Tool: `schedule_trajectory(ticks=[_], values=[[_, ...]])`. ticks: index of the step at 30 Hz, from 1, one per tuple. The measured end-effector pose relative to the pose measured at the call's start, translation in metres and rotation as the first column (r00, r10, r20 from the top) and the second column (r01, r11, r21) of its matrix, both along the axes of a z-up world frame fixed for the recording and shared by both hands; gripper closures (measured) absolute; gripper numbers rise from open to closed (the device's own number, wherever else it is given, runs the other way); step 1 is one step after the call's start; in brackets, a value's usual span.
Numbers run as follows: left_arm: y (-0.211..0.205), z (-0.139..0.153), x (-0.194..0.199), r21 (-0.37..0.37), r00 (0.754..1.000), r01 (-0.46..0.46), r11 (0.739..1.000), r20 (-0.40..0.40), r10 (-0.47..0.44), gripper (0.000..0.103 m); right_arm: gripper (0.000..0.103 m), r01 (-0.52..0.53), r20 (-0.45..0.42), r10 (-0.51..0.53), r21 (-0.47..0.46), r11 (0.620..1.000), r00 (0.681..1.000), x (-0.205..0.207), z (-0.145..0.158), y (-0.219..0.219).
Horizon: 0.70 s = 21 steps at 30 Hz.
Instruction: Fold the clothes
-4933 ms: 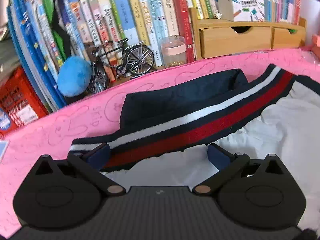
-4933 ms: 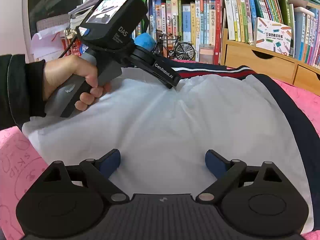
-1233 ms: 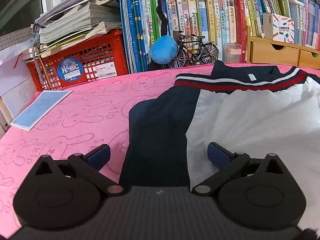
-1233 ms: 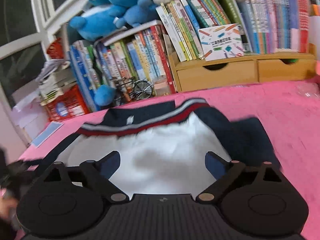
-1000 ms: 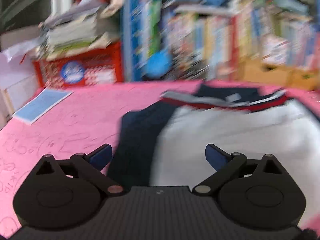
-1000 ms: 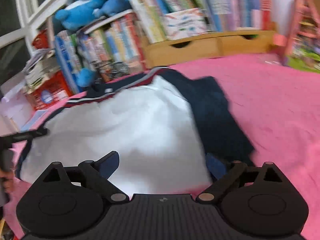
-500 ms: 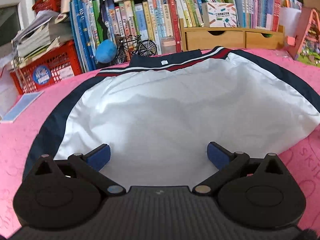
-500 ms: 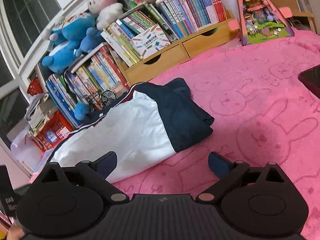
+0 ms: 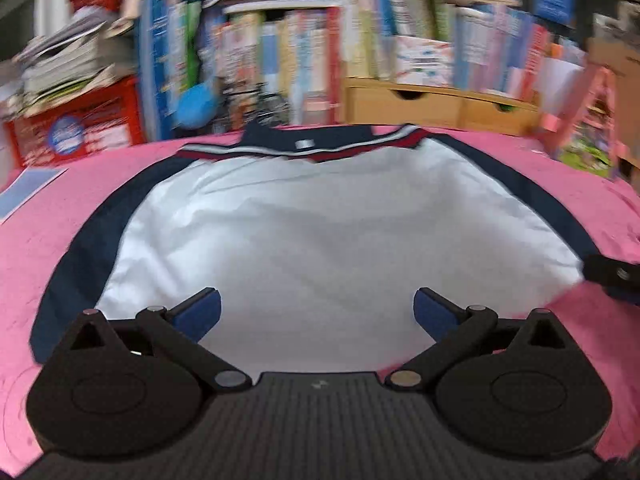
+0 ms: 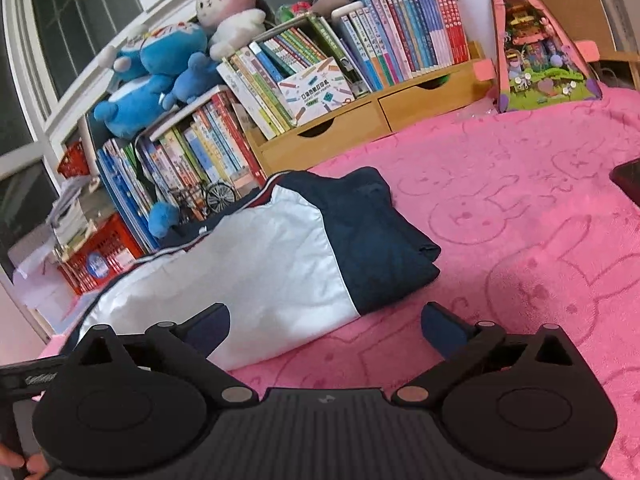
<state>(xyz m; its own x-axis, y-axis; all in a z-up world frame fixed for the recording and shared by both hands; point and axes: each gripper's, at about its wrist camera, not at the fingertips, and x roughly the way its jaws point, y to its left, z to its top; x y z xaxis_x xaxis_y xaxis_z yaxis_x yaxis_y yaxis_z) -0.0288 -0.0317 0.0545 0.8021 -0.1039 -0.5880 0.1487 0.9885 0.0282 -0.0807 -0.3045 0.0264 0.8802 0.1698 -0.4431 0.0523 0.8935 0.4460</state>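
Observation:
A white jacket (image 9: 320,220) with navy sleeves and a red, white and navy striped collar lies flat on the pink blanket (image 9: 80,184), sleeves folded in. My left gripper (image 9: 316,308) is open and hangs over the jacket's near hem with nothing pinched. In the right wrist view the jacket (image 10: 260,256) stretches away to the left, its navy sleeve (image 10: 380,240) folded on top. My right gripper (image 10: 326,320) is opening at the jacket's near right corner; the hem lies beneath the gap, but the pads do not press it. One of its fingertips (image 9: 612,276) shows at the left wrist view's right edge.
Books, wooden drawers (image 10: 340,132), a red crate (image 9: 76,128), a small model bicycle (image 10: 208,196) and plush toys (image 10: 160,72) line the far edge. A toy house (image 10: 540,48) stands far right. A dark flat object (image 10: 628,180) lies at the right edge, a blue booklet (image 9: 28,188) at the left.
My left gripper has slid from the jacket's left sleeve to the middle of its near hem. My right gripper has swung out to the near right corner.

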Motion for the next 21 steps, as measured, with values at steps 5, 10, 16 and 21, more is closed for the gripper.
schedule_trajectory(ticks=[5, 10, 16, 21], values=[[-0.006, -0.016, 0.004, 0.013, 0.999, -0.033, 0.999, -0.016, 0.033, 0.000, 0.000, -0.001, -0.002, 0.001, -0.015, 1.000, 1.000, 0.000, 0.001, 0.002], [-0.004, -0.004, -0.005, 0.050, 0.995, -0.084, 0.995, 0.067, 0.080, 0.000, 0.000, -0.006, 0.002, 0.006, -0.010, 1.000, 1.000, 0.001, 0.000, 0.001], [0.003, -0.017, 0.011, 0.069, 0.994, -0.105, 0.992, -0.017, 0.107, 0.000, 0.000, -0.002, -0.006, 0.002, -0.020, 1.000, 1.000, 0.002, 0.001, 0.003], [0.012, -0.017, 0.014, 0.027, 0.994, -0.093, 0.995, -0.047, 0.094, 0.000, 0.000, 0.009, -0.077, -0.013, -0.051, 0.999, 0.997, 0.022, 0.009, 0.011]])
